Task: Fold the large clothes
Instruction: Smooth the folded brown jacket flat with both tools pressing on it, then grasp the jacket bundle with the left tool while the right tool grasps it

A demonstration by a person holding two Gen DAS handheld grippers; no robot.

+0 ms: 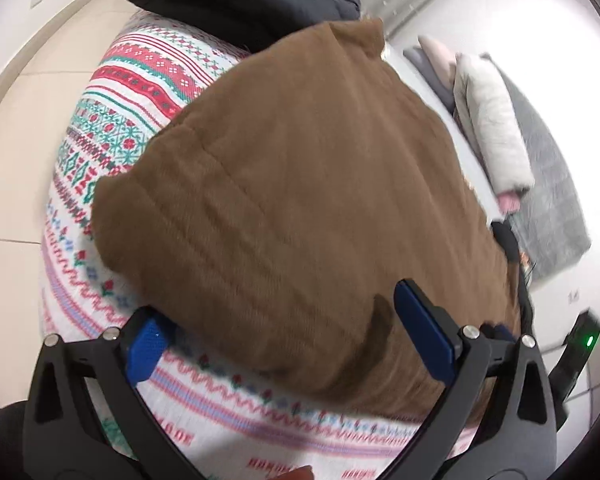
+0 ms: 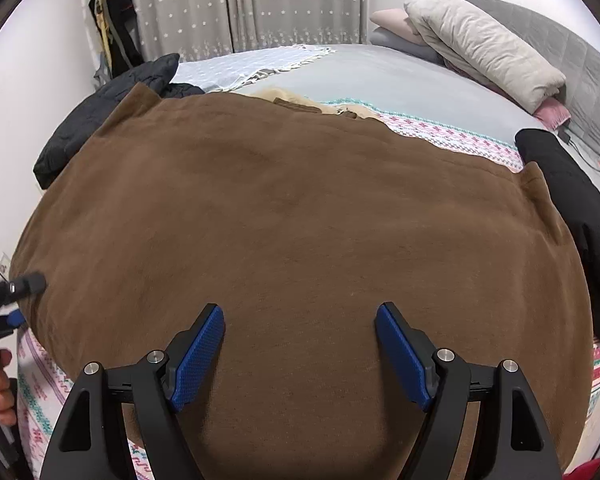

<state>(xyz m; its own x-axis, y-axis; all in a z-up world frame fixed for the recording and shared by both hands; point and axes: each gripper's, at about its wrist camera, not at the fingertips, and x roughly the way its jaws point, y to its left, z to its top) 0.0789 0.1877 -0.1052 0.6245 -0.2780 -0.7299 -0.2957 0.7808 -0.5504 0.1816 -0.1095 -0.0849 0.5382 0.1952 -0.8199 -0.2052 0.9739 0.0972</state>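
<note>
A folded brown garment (image 2: 292,232) lies on the patterned blanket (image 1: 132,92) across the bed. Both the left hand-held gripper (image 1: 288,344) and right hand-held gripper (image 2: 300,356) hover over its near edge, jaws spread, pinching nothing.

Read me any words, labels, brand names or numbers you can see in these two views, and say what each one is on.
There is no readable text in either view.
Brown garment: no label, tag or print showing.
Patterned blanket: woven motifs only, no letters.
Small mark on the wall: too small and blurred to read.
Black device with a green light: no legible marking.
Curtain: star pattern only.
</note>
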